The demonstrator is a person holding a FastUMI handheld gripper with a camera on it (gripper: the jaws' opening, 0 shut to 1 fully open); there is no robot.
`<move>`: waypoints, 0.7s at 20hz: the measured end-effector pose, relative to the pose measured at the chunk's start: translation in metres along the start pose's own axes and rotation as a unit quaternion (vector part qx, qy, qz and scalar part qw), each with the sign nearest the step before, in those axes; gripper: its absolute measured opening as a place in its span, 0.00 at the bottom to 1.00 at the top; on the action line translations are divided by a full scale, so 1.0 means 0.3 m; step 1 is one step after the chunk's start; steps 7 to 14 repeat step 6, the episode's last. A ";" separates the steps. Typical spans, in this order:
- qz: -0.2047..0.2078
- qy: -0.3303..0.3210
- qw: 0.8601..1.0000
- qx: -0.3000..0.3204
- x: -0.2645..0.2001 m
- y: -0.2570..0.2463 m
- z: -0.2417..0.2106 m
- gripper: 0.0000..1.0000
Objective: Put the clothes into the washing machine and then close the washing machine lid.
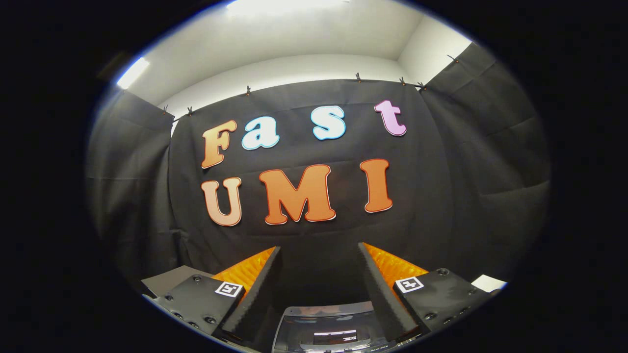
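Gripper: held level, aimed at the booth wall; its two fingers stand spread apart with nothing between them.
Fingers: wedge-shaped, narrowing toward the tips; the inner faces look like rough foam, the outer faces carry fine ridged ribbing.
Finger mounts: flat matte plates, one behind each finger, fastened with round screws; each carries a small square marker printed with a blocky pattern.
Washing machine: low between the fingers, close under the gripper; a glossy, curved panel with rounded corners, dark and see-through looking, with ceiling light reflected on it. Whether this is the lid, and whether it is open or closed, I cannot tell.
Clothes: I cannot tell where they are.
Booth wall: soft cloth hanging in broad folds and creases, clipped along its top edge with small clips.
Room above: smooth pale wall and ceiling, with a bright strip light to one side.
Pale flat thing: just beyond the right mount, a small light rectangle, too cut off to name.
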State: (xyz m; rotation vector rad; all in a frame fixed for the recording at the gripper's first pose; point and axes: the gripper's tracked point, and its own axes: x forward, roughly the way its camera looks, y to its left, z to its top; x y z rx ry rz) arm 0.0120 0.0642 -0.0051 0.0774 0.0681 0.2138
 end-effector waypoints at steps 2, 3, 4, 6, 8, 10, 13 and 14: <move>0.000 0.001 1.000 0.000 0.001 0.001 -0.005 0.97; -0.001 0.002 1.000 0.000 0.002 -0.003 -0.008 0.97; -0.003 0.002 1.000 0.000 0.006 -0.005 -0.012 0.97; -0.004 0.004 1.000 0.003 0.005 -0.010 -0.019 0.97; -0.004 0.004 1.000 0.003 0.005 -0.010 -0.019 0.97; -0.004 0.004 1.000 0.003 0.005 -0.010 -0.019 0.97; -0.004 0.004 1.000 0.003 0.005 -0.010 -0.019 0.97; -0.004 0.004 1.000 0.003 0.005 -0.010 -0.019 0.97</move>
